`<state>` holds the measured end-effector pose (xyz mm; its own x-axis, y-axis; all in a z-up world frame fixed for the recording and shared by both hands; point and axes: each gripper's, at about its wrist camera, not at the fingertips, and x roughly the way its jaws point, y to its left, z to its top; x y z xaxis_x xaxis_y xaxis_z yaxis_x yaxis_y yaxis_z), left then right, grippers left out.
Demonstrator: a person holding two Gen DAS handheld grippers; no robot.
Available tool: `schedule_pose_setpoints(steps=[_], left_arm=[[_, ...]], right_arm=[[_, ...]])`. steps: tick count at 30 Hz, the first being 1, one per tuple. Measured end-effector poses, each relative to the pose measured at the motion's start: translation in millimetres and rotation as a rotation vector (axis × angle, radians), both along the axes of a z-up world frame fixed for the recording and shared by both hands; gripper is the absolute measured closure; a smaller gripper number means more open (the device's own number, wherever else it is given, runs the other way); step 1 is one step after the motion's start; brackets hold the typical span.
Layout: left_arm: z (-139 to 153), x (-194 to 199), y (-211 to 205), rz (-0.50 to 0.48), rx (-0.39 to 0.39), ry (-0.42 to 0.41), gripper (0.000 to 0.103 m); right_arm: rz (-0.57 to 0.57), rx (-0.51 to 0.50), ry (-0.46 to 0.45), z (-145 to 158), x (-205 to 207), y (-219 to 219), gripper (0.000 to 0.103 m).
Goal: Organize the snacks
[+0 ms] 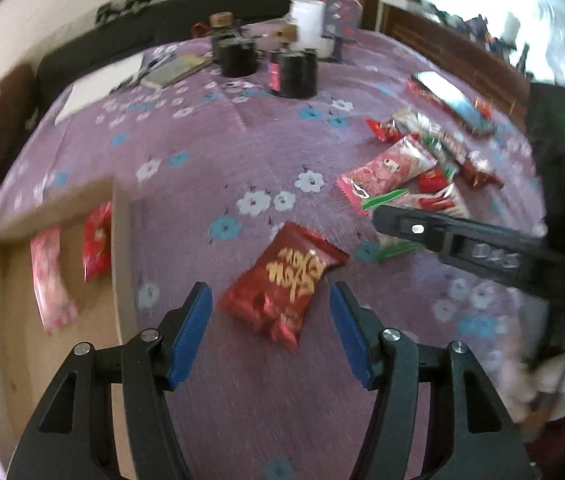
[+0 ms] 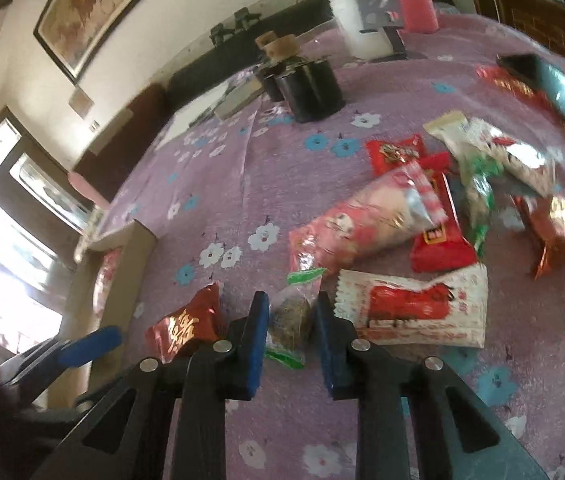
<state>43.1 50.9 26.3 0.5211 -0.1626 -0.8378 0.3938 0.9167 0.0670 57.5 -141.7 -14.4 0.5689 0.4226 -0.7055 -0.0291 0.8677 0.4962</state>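
Below, hovered over a purple flowered cloth (image 1: 210, 148), left gripper (image 1: 270, 300) with jaws about half open and nothing between the blue pads; pointed down at a dark red snack packet with gold lettering (image 1: 282, 280), lying flat just ahead of the fingertips, untouched. Farther left, stood a cardboard box (image 1: 120, 240) holding a pink packet (image 1: 48, 276) and a red packet (image 1: 97, 242). Meanwhile, pinched in the right gripper (image 2: 292, 308), a small clear snack packet with green ends (image 2: 291, 320), pads pressed against both its sides, packet low over the cloth. Just right of it lay a white-and-red packet (image 2: 414, 306); beyond, heaped together, a long pink packet (image 2: 362, 220), a red packet (image 2: 440, 240) and others, blurred. At the far end stood dark cork-stoppered jars (image 2: 306, 80).
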Motion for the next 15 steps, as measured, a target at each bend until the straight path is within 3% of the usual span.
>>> schedule_pose_setpoints(steps=[4,9,10,11,15], left_arm=[[-13.4,12.0,-14.7,-0.042,0.103,-0.007,0.043],[-20.0,15.3,-19.7,-0.059,0.101,0.003,0.043],[-20.3,16.5,-18.6,-0.058,0.089,0.012,0.051],[-19.8,16.3,-16.8,-0.061,0.057,0.029,0.068],[-15.5,8.8,-14.4,-0.034,0.020,0.030,0.071]], right_arm=[[0.003,0.038,0.003,-2.4,0.8,-6.2,0.079],[0.006,0.021,-0.002,-0.7,0.6,-4.3,0.079],[0.006,0.021,-0.003,-0.7,0.6,-4.2,0.079],[0.005,0.019,-0.003,-0.3,0.4,-4.1,0.079],[0.010,0.001,-0.020,2.5,-2.0,-1.7,0.080]])
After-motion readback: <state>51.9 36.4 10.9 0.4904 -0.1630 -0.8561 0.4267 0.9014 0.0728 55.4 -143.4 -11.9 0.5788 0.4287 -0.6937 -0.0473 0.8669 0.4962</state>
